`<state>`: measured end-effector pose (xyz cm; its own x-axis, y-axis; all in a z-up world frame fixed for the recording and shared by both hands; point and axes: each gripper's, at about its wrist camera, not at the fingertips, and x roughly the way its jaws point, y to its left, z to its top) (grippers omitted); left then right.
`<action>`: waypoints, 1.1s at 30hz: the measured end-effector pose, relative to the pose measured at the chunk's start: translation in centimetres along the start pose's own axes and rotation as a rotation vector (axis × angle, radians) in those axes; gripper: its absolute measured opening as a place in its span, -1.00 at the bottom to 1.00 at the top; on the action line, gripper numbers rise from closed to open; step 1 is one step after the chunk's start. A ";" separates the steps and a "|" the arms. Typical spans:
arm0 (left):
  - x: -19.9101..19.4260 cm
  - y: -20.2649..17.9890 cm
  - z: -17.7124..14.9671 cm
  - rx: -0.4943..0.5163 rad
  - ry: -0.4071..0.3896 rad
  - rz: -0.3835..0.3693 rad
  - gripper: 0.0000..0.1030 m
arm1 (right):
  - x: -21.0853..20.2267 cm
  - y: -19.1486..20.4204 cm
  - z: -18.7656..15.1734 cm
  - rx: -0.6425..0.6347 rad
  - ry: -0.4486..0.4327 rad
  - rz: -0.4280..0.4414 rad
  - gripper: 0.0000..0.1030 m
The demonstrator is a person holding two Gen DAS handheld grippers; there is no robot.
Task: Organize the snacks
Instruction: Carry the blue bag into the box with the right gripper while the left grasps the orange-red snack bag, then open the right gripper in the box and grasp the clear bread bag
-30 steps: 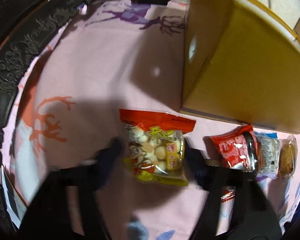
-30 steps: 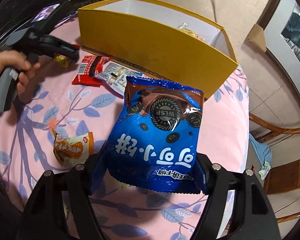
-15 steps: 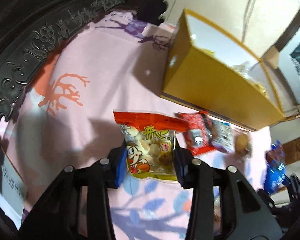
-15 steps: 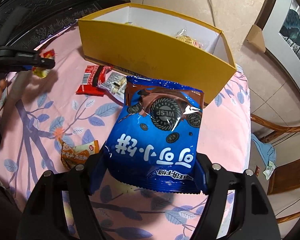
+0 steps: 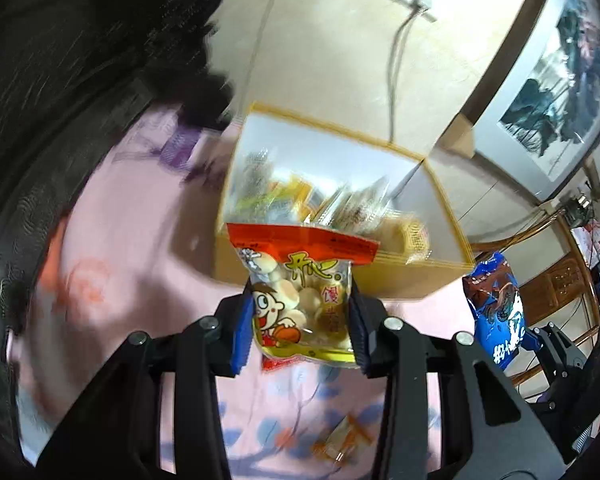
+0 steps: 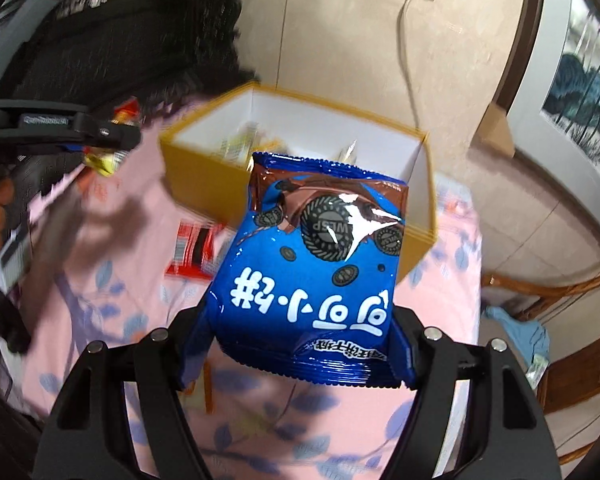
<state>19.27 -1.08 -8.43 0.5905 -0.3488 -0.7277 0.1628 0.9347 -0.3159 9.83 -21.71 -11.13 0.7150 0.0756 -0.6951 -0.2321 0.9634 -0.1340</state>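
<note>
My left gripper is shut on a small clear bag of round biscuits with a red top, held in the air in front of the open yellow box. My right gripper is shut on a blue cookie bag, also lifted, just short of the yellow box. The box holds several snack packets. In the left wrist view the blue bag shows at the right. In the right wrist view the left gripper with its bag shows at the left.
The table has a pink cloth with leaf prints. A red packet lies on it in front of the box. An orange packet lies near the front. A dark carved chair back stands at the left, a wooden chair at the right.
Both grippers have risen and tilted up with their bags, moving toward the box. The box interior now shows in both views. The left gripper lifted the biscuit bag off the cloth.
</note>
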 end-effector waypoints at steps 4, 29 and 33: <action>0.9 -2.5 4.0 0.050 -0.056 -0.031 -0.21 | 0.1 -1.7 3.7 0.020 -0.070 -0.019 0.42; 3.1 -2.7 9.1 0.004 -0.090 0.112 0.96 | 4.0 -4.9 9.6 0.054 -0.084 -0.055 0.70; 1.8 -2.4 6.5 0.039 -0.083 0.138 0.96 | 3.4 -4.9 7.2 0.084 -0.053 -0.042 0.77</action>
<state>25.05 -3.55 -5.04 0.6723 -0.2118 -0.7093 0.1055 0.9758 -0.1914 18.14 -24.32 -7.73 0.7575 0.0457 -0.6512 -0.1466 0.9840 -0.1015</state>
